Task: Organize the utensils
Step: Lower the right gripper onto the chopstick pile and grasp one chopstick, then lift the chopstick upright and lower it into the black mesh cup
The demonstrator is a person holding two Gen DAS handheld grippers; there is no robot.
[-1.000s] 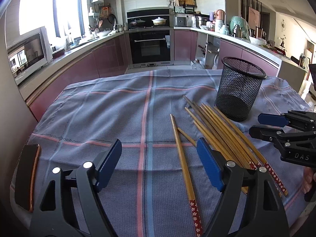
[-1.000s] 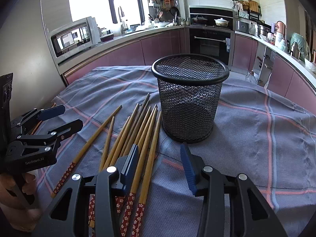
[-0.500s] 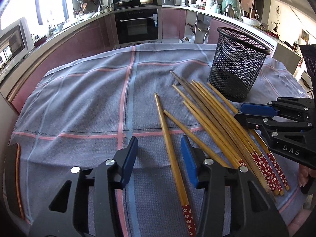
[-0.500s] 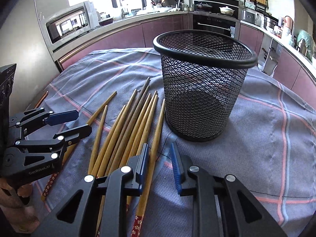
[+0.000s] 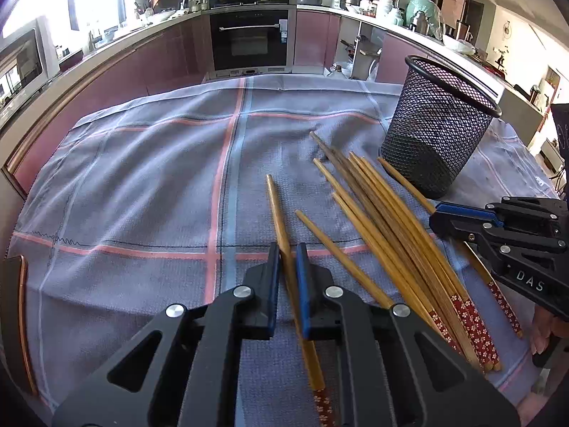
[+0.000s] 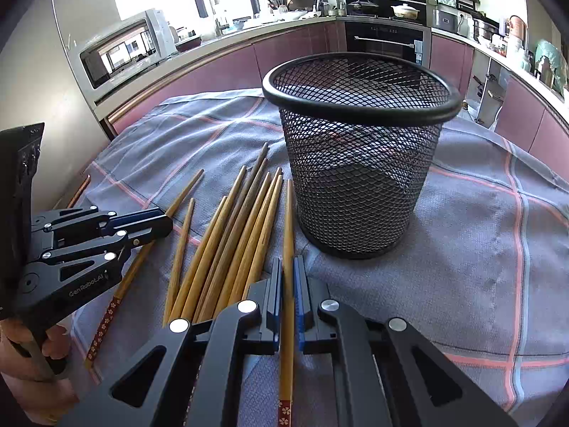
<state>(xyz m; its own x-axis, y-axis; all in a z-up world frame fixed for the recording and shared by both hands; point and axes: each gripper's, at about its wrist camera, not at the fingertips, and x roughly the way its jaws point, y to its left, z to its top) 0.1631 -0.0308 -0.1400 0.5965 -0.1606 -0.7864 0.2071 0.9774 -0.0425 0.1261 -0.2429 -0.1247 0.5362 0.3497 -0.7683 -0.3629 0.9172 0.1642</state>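
Note:
Several wooden chopsticks with red flowered ends lie fanned out on a grey checked cloth, next to an upright black mesh cup. My left gripper is shut on the leftmost chopstick, which lies apart from the pile. My right gripper is shut on the rightmost chopstick, beside the mesh cup. Both held chopsticks rest on or just above the cloth. Each gripper shows in the other's view: the right one, the left one.
The table's wooden left edge shows past the cloth. Kitchen counters, an oven and a microwave stand well behind the table. Bare cloth lies left of the chopsticks and right of the cup.
Both grippers have moved forward and down and closed from wide open, each onto one chopstick. The mesh cup and the other chopsticks have not moved.

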